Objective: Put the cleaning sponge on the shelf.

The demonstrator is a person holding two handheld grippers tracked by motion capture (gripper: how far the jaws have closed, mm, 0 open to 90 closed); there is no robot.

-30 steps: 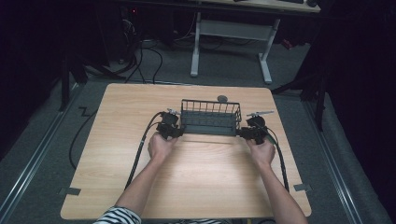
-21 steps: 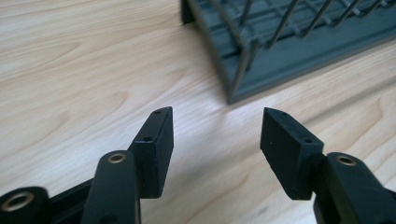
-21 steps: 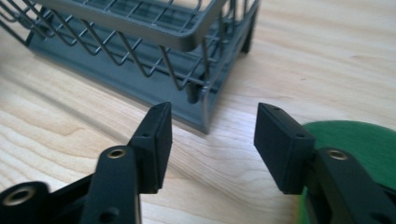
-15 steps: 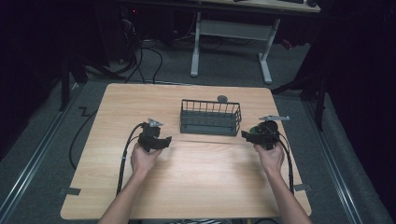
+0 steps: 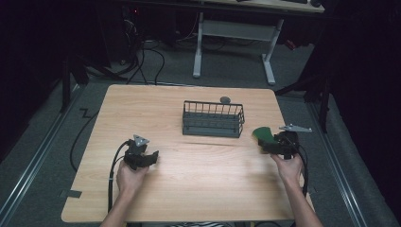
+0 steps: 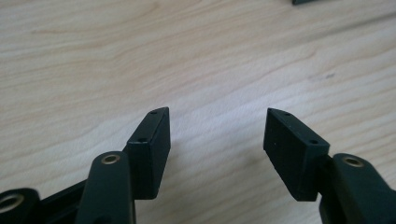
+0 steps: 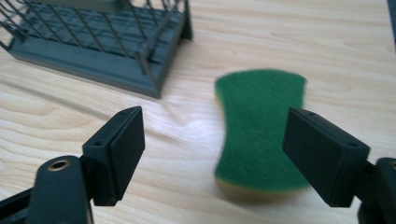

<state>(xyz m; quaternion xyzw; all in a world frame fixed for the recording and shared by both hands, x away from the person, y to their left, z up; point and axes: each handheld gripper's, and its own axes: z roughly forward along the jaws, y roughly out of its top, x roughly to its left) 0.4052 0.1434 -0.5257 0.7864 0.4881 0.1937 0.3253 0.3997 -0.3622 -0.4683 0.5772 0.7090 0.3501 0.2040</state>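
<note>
The green sponge [image 7: 259, 135] lies flat on the tabletop [image 5: 198, 179], just right of the wire basket [image 5: 213, 119]. The right gripper [image 7: 215, 154] hangs close over it, jaws wide apart and nothing between them. Well off to the left, the left gripper [image 6: 217, 140] hovers above bare wood, jaws spread too.

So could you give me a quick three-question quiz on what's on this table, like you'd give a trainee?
1. True or false: the sponge lies inside the basket.
2. Which gripper is nearest the sponge: A left, B right?
3. Fill in: both grippers' jaws stand ____.

Key: 1 false, it lies on the table beside the basket; 2 B; 3 open.
</note>
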